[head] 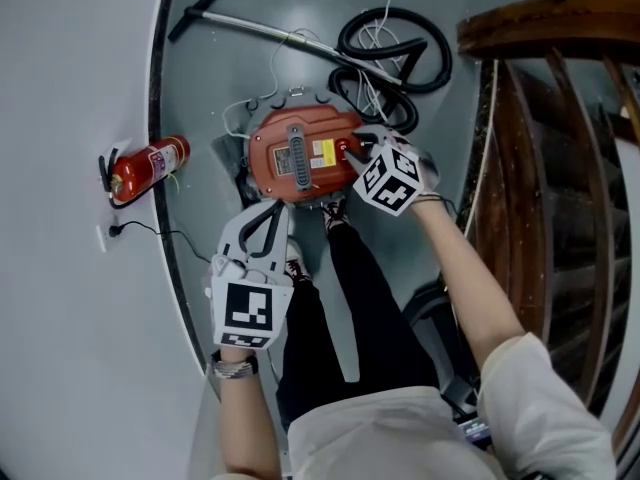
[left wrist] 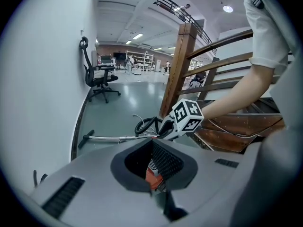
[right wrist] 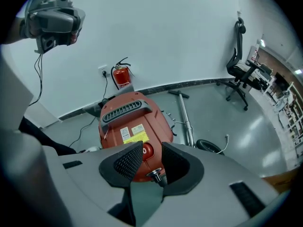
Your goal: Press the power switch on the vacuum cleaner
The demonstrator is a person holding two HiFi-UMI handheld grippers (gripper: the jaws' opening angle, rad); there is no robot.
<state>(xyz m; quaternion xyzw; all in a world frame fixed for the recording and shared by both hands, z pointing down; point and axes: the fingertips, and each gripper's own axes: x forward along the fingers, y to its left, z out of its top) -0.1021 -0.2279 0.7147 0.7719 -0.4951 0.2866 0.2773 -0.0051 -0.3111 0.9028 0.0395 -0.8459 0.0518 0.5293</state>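
Left gripper (left wrist: pixel 152 173), right gripper (right wrist: pixel 146 161): fingers (right wrist: pixel 124 162) apart.

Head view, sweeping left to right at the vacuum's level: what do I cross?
From the wall: fire extinguisher → vacuum cleaner → right gripper → wooden railing.

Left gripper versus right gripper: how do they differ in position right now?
The right gripper is down at the vacuum cleaner's red power switch, which shows between its jaws; the left gripper hangs back at the vacuum's near edge, nothing between its jaws. The right is angled sideways, the left points straight ahead. Both are open.
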